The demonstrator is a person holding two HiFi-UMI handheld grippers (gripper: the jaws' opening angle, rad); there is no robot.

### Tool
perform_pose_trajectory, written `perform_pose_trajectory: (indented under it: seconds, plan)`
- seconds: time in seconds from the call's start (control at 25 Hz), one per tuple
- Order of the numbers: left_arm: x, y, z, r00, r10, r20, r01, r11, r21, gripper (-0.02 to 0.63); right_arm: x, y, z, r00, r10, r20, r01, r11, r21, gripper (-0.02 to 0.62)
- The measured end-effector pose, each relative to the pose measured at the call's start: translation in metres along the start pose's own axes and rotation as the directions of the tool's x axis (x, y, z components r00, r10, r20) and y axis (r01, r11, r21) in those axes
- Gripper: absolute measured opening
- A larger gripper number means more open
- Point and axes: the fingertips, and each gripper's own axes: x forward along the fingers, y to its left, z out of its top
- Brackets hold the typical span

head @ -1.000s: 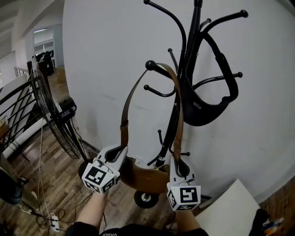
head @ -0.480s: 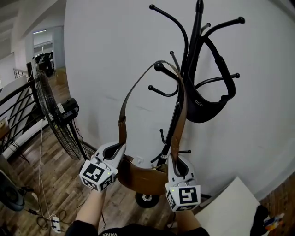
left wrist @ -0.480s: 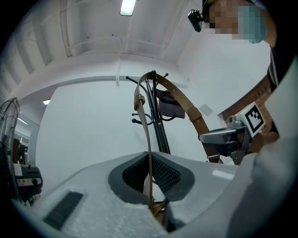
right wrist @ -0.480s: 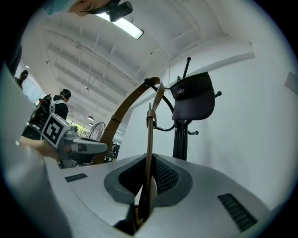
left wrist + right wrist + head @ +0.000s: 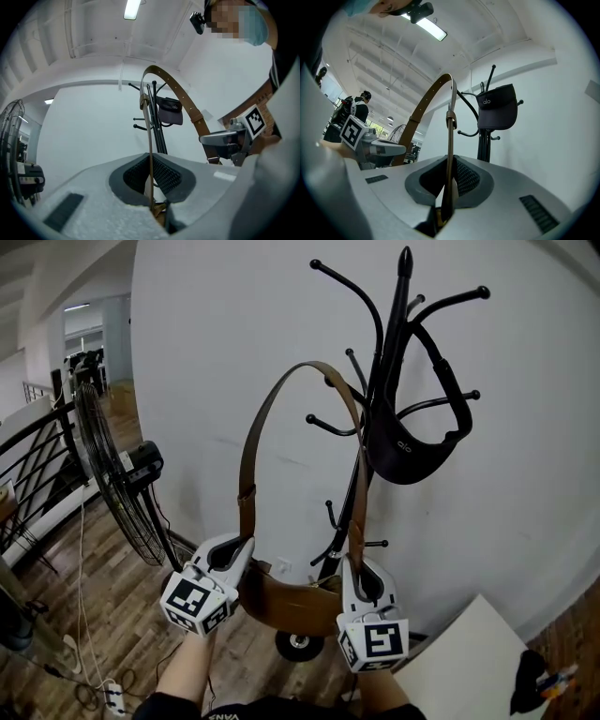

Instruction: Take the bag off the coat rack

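Observation:
A brown leather bag (image 5: 286,601) hangs between my two grippers below the black coat rack (image 5: 394,324). Its long strap (image 5: 248,446) arches up to the tip of a rack hook (image 5: 330,381); its top stands just above and in front of the knob, seemingly off it. My left gripper (image 5: 236,554) is shut on the strap's left end, and the strap (image 5: 149,140) runs up edge-on from the left gripper (image 5: 151,187). My right gripper (image 5: 359,577) is shut on the right end. There the strap (image 5: 451,136) rises from the right gripper (image 5: 449,187).
A black visor cap (image 5: 408,451) hangs on the rack's right side. A standing floor fan (image 5: 108,474) and a black railing (image 5: 28,456) are at the left, with cables and a power strip (image 5: 112,695) on the wooden floor. A white board corner (image 5: 469,662) lies lower right.
The strap's top sat hooked behind the knob; it now arches above and in front of it. Both grippers have drawn slightly up and away from the rack with the bag.

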Motion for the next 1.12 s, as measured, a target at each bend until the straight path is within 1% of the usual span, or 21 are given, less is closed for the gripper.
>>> perform_pose_trajectory:
  seconds: [0.2,0.48,0.72,0.92,1.12]
  plan:
    - [-0.025,-0.003,-0.009,1.0,-0.003,-0.018,0.003,1.0,-0.002,0.018,-0.014,0.014,-0.005,1.0,-0.017,-0.021,0.018,1.0,0.02,0.026]
    - [-0.063,-0.012,-0.023,0.998,-0.008,-0.064,0.005,0.999,-0.046,0.018,-0.038,0.041,-0.023,0.996,-0.033,-0.078,0.037,0.998,0.054,0.026]
    - [-0.092,-0.022,-0.031,0.997,-0.024,-0.077,0.019,0.997,-0.074,0.018,-0.06,0.064,-0.032,0.992,-0.048,-0.12,0.057,0.996,0.072,0.026]
    - [-0.118,-0.032,-0.04,0.995,-0.039,-0.091,0.03,0.995,-0.097,0.018,-0.08,0.081,-0.038,0.987,-0.063,-0.15,0.074,0.995,0.07,0.026]
    - [-0.139,-0.045,-0.056,0.991,-0.054,-0.122,0.038,0.99,-0.134,0.018,-0.1,0.095,-0.053,0.978,-0.073,-0.194,0.09,0.993,0.082,0.026]
